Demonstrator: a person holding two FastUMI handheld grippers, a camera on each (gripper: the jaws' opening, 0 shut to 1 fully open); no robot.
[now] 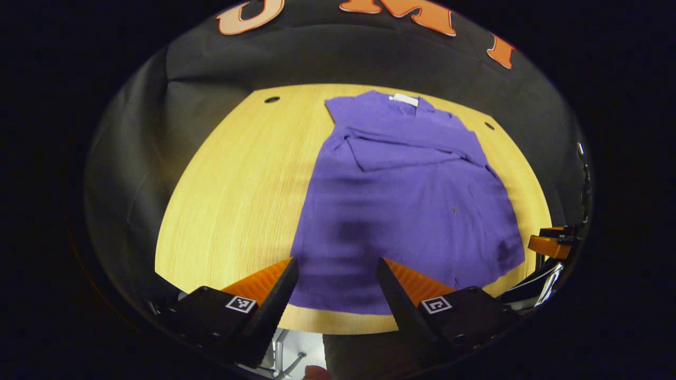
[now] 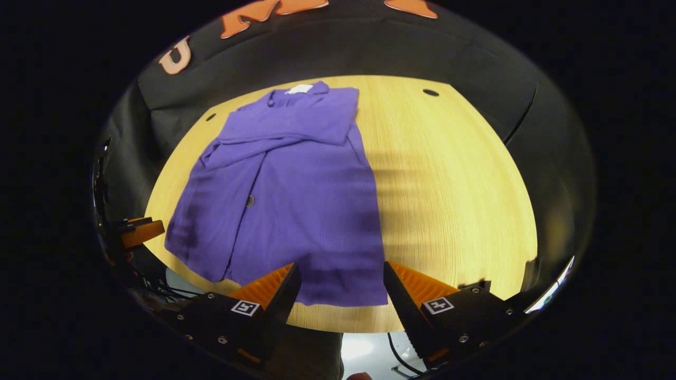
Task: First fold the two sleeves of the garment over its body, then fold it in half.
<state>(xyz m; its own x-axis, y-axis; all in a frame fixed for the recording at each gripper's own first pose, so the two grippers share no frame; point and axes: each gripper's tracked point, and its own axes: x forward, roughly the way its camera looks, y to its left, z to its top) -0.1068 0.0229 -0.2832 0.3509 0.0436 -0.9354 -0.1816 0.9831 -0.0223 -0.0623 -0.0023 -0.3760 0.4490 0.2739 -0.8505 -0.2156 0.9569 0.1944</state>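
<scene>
1. Left gripper view: a purple garment (image 1: 406, 211) lies flat on a light wooden counter (image 1: 237, 200), its collar at the far end and its hem at the near edge.
2. Both sleeves (image 1: 406, 150) are folded across the upper body of the garment, forming a band just below the collar.
3. A white label (image 1: 405, 99) shows at the collar.
4. The left gripper (image 1: 338, 282) hovers released over the near hem, its jaws spread apart with cloth visible between them and nothing held.
5. At the right edge of this view, part of the other gripper (image 1: 549, 244) sits near the garment's near right corner; from here I cannot tell how its jaws stand.
6. Right gripper view: the garment (image 2: 296, 200) lies toward the left of the counter (image 2: 449, 200), with bare wood to its right.
7. A small button (image 2: 250, 200) shows along the front placket.
8. The right gripper (image 2: 342, 285) is released, jaws wide apart above the hem's near right corner, gripping nothing.
9. At the left edge, part of the other gripper (image 2: 141, 232) sits just beside the garment's near left corner.
</scene>
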